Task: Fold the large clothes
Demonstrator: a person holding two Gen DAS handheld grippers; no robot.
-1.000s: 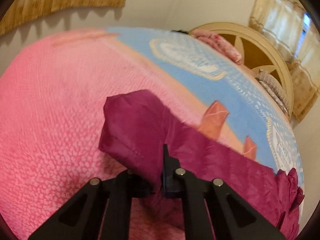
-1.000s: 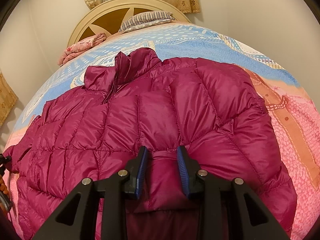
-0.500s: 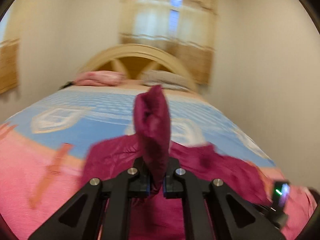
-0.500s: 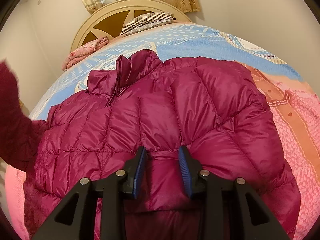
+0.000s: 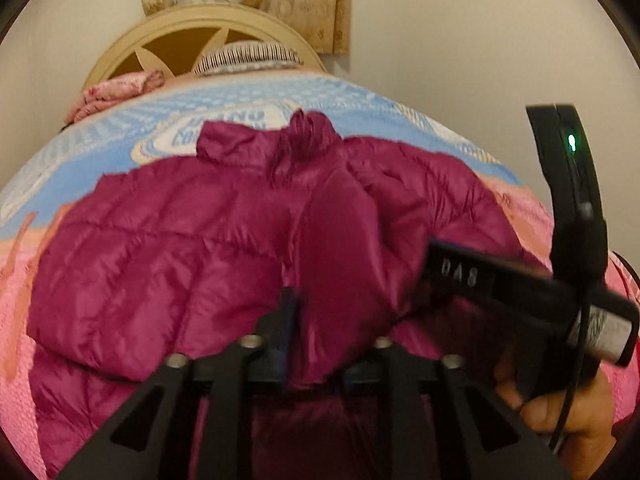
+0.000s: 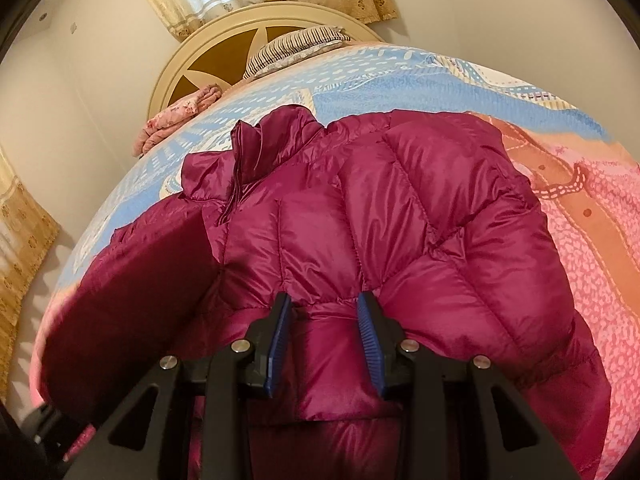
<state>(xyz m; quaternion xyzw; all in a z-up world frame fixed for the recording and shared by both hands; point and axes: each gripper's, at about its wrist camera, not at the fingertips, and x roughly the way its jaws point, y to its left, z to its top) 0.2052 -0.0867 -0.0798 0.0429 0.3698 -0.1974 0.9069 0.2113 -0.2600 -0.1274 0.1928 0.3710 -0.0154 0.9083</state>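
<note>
Two views. Left wrist: the left gripper [image 5: 320, 336], which half a second ago held the magenta sleeve [image 5: 340, 240] upright, now pinches it low over the puffer jacket [image 5: 160, 248], carried across the chest; the view has swung to face the headboard [image 5: 200, 36]. Bedspread [image 5: 80, 152] lies bare left of the jacket.

Right wrist: the right gripper [image 6: 324, 336] is unchanged, jaws spread, astride a cuff [image 6: 336, 360] at the jacket's middle. Open pink bedspread [image 6: 580, 248] lies right.
</note>
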